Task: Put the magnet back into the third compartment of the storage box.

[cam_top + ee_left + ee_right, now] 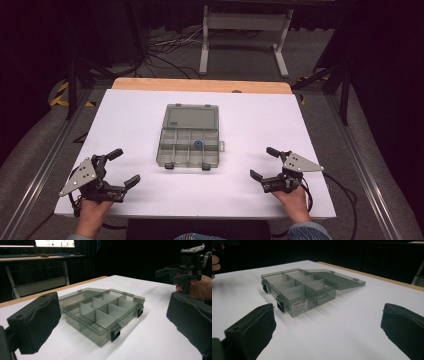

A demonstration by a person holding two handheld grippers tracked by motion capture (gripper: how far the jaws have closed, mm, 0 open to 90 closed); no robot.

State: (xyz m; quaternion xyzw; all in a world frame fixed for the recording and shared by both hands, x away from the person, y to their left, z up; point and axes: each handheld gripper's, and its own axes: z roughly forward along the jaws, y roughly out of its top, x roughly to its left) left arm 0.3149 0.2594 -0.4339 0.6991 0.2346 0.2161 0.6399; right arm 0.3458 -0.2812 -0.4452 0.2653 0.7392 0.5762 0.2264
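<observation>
- Your left gripper [119,168] sits with its jaws spread wide and nothing between them, well to the left of the organiser box [190,143] and nearer you than it.
- Your right gripper [264,162] is likewise agape and empty, well to the right of the box, resting low over the white table [250,125].
- The box lies near the table's middle, its lid [193,117] folded flat on the far side, two dark latches [169,165] facing you.
- Risk: the box looks light and unanchored. In my judgement a one-sided push on the lid or front wall would slide or spin it rather than move the part you want.
- Risk: a small blue part [198,145] sits in a compartment of the box; tipping or jolting the box could throw it out or into the next cell.
- Risk: the clear dividers leave narrow cells; wide pads may jam against the walls if you reach in.
</observation>
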